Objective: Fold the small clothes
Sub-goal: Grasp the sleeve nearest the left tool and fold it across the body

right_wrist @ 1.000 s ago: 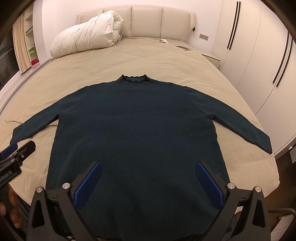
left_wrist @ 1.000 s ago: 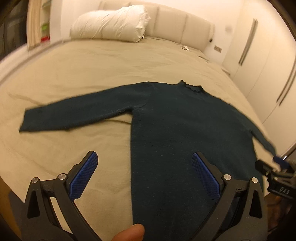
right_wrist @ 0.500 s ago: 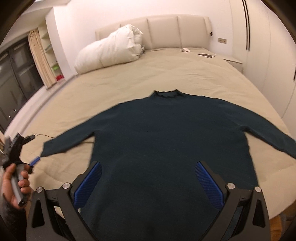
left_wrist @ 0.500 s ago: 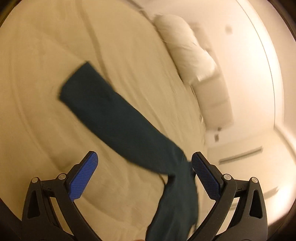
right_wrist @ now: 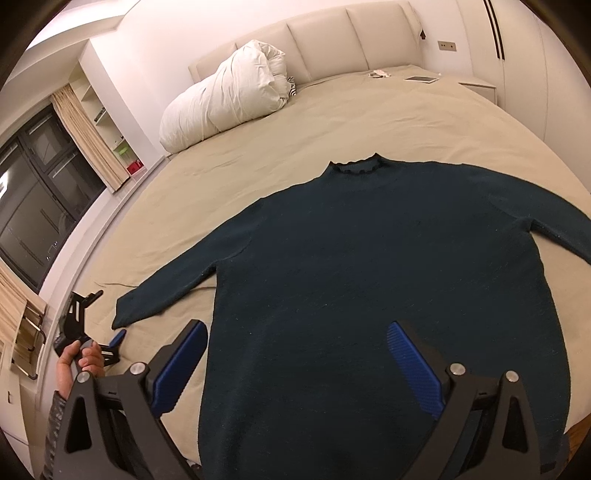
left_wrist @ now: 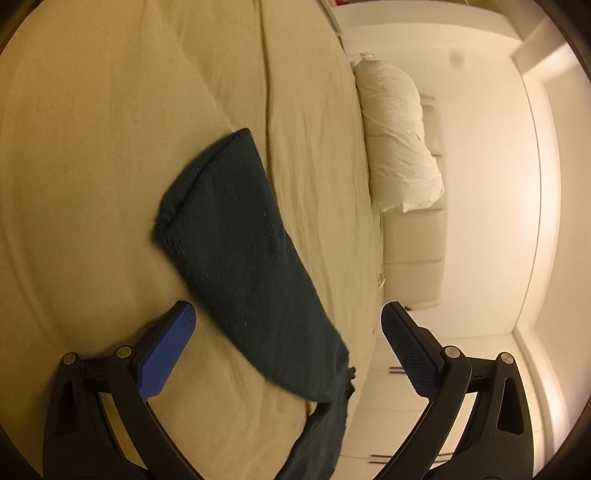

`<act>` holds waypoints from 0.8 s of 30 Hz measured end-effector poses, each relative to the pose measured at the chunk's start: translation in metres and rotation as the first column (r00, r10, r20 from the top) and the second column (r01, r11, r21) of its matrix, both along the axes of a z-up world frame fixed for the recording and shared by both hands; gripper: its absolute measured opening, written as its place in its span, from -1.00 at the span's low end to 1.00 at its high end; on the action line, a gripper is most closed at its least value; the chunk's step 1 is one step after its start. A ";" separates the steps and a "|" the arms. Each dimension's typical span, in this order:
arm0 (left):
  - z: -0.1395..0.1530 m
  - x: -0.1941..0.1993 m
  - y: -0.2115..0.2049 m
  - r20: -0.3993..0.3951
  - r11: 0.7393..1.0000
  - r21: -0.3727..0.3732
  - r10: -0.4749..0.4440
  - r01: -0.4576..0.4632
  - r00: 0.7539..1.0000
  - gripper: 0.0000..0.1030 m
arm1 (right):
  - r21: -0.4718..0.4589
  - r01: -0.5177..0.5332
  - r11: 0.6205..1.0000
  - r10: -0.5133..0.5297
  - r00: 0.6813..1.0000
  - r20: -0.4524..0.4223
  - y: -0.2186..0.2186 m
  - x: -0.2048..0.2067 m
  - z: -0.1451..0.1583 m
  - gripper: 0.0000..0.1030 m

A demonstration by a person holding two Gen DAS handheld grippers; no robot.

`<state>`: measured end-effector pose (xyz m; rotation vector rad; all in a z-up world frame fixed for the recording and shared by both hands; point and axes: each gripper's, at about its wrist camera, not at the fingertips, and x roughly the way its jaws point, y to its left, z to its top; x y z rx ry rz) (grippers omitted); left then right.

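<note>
A dark teal long-sleeved sweater [right_wrist: 369, 266] lies flat, front down the bed, sleeves spread, on a beige bed [right_wrist: 332, 122]. Its left sleeve [left_wrist: 236, 251] fills the left wrist view, cuff at the upper left. My left gripper [left_wrist: 288, 328] is open and empty, rolled sideways, with the sleeve lying between and beyond its blue pads. In the right wrist view the left gripper [right_wrist: 110, 339] sits just short of the sleeve cuff [right_wrist: 122, 314]. My right gripper [right_wrist: 295, 354] is open and empty, hovering over the sweater's lower body.
A white rolled duvet [right_wrist: 229, 96] lies at the head of the bed by the padded headboard [right_wrist: 332, 33]. A tablet [right_wrist: 421, 78] and a small item lie at the far right. Wardrobe doors [right_wrist: 517, 55] stand right, windows and curtain left.
My left gripper swung left from the sweater's hem to the left sleeve cuff and rolled sideways. My right gripper turned slightly left and stayed over the hem.
</note>
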<state>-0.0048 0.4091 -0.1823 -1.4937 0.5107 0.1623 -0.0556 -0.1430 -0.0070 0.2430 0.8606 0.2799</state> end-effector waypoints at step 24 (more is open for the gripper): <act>0.087 0.092 -0.069 -0.067 0.908 0.400 -0.111 0.128 0.992 -0.87 | 0.083 0.054 0.995 -0.051 0.998 -0.029 -0.037 0.012 -0.025 0.59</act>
